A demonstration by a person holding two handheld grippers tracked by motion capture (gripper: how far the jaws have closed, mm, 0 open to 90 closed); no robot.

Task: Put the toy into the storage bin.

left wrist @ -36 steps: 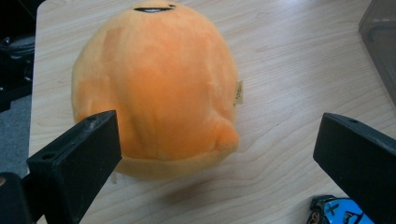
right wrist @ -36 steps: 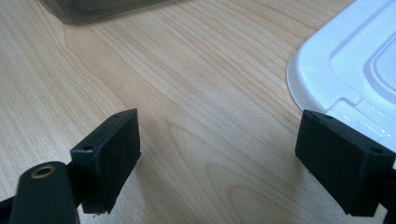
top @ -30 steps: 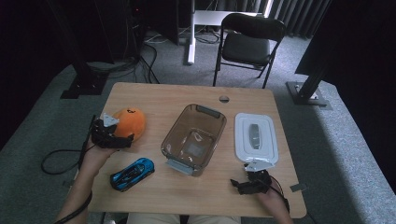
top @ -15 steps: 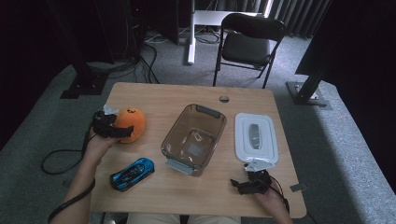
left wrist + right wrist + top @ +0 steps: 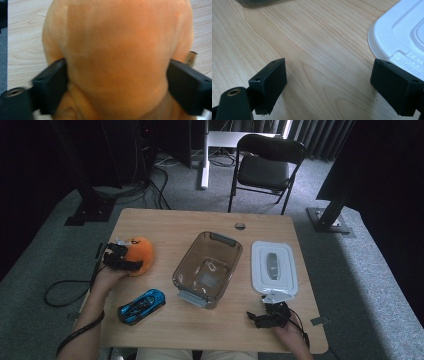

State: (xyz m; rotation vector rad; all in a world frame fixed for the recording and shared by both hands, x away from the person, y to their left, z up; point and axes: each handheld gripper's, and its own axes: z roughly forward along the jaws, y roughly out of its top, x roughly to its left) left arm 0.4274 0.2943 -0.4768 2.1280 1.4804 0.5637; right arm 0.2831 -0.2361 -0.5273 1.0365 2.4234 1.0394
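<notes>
Plush fills the space between the 2 black jaws of the left gripper [image 5: 117,82]: an orange soft toy [image 5: 117,50], rounded and without a marked long axis, sits squarely in the gap, its fabric bulging against both pads in the left gripper view. The jaws have just been closing with the toy between them, and they now press on its flanks at 9 and 3 o'clock of the toy in that view, so the grip looks taken. In the high view the orange soft toy [image 5: 139,255] lies near the table's left edge, at about 9 o'clock from the clear container [image 5: 207,269] that stands mid-table. The left gripper [image 5: 120,261] meets it from the toy's 8 o'clock side, coming in low and nearly level. A lift and a carry toward 3 o'clock would seem the fitting move, and the left hand is by far the nearer one.

Outward from there, a blue toy car [image 5: 141,306] lies at 6 o'clock of the toy, well apart from it. A white lid [image 5: 274,267] rests flat at 3 o'clock of the container. The right gripper [image 5: 267,317] rests near the front edge, just at 6 o'clock of the lid, jaws spread wide over bare wood with nothing between them.

The wooden table [image 5: 170,227] is pale and smooth. Grey carpet surrounds it, with a black folding chair [image 5: 265,167] at 12 o'clock.
</notes>
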